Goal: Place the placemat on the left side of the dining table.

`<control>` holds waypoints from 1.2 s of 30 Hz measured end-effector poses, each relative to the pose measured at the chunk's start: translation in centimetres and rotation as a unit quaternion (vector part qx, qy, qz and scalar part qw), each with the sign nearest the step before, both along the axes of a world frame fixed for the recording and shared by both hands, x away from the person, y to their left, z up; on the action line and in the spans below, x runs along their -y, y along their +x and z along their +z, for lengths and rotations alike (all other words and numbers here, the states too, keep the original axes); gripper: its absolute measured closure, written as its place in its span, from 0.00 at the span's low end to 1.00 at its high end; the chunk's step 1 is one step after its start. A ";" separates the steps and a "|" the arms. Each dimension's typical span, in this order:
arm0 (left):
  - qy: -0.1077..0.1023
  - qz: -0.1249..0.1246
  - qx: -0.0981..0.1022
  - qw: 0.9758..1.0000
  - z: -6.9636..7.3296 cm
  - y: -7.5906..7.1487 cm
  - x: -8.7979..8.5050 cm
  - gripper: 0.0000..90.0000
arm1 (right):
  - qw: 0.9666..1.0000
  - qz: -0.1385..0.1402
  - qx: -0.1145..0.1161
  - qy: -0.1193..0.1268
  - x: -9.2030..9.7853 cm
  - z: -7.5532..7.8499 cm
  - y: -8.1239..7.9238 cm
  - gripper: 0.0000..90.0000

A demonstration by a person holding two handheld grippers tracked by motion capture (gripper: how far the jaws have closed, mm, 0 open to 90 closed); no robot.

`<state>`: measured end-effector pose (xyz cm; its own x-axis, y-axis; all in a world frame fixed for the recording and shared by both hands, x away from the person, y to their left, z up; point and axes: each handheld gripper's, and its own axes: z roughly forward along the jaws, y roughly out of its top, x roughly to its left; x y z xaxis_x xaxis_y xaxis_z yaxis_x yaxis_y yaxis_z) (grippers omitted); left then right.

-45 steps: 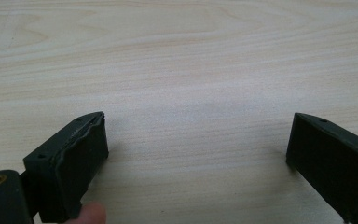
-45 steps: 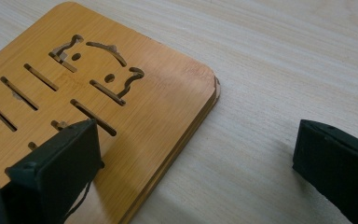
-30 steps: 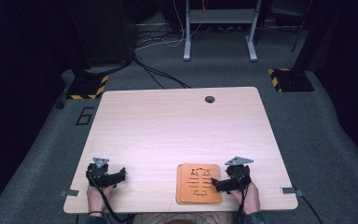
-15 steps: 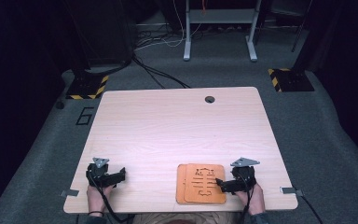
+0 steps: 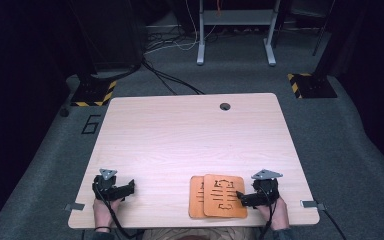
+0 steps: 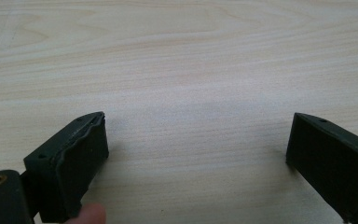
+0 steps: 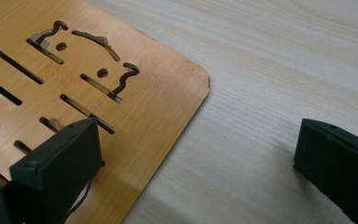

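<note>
Orange-brown wood, thin and flat: two square mats with rounded corners are lying stacked at the near edge of the table point(image 5: 180, 145), right of centre. Top mat point(image 5: 224, 195) is sitting offset to the right on the lower mat point(image 5: 195, 197), so only a strip of the lower one is showing at the left. Top mat has cut-through slots in rows plus curved cutouts and two small round holes, looks laser-cut; fine straight grain and a slight sheen are showing in the right gripper view point(image 7: 135, 107).

Right gripper point(image 5: 246, 198) is sitting at the top mat's right edge, grey three-cornered plate on top, cable trailing off the table's front. Its jaws are standing wide apart, gripping nothing. In the right gripper view one black jaw is hanging over the mat surface near the slots, the other over bare table well clear of the mat's rounded corner. Can't tell whether the jaw over the mat is touching it. Jaw pads point(image 7: 60, 163) are matte black and blocky.

Left gripper point(image 5: 125, 189) is resting near the table's front left corner, well apart from the mats, held in the person's left hand point(image 5: 102, 212). Its jaws are spread wide too, nothing between them but bare tabletop. A ribbed, rubbery lining is showing on the inner face of one pad point(image 6: 81, 154).

Tabletop is pale wood-grain laminate, smooth, rounded corners, with a round black cable hole point(image 5: 225, 106) at the far side.
</note>
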<state>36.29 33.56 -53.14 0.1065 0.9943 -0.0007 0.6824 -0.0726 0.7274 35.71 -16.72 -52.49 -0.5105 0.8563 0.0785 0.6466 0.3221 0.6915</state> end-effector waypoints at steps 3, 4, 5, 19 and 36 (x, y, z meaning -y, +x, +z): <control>0.000 0.001 0.000 1.000 0.0 0.0 0.0 0.06 | 1.000 0.000 0.000 0.000 0.0 0.0 0.0 0.00; 0.001 0.002 0.000 1.000 0.0 0.0 0.1 0.06 | 1.000 0.000 0.001 0.000 0.0 0.0 0.0 0.00; 0.001 0.002 0.000 1.000 0.0 0.0 0.1 0.06 | 1.000 0.000 0.001 0.000 0.0 0.0 0.0 0.00; -0.036 -0.063 0.000 0.997 1.9 -0.7 3.7 0.05 | 1.000 -0.011 0.002 0.003 -0.1 0.0 -0.1 0.00; -0.075 -0.215 -0.019 0.973 3.8 -1.0 13.0 0.06 | 1.000 -0.013 0.005 0.004 -0.1 -0.1 -0.1 0.00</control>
<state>35.32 20.61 -49.32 0.5105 0.8459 -0.1546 0.6393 -0.2532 0.7261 35.64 -16.61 -52.58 -0.4893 0.8685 0.0797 0.6469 0.3001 0.7010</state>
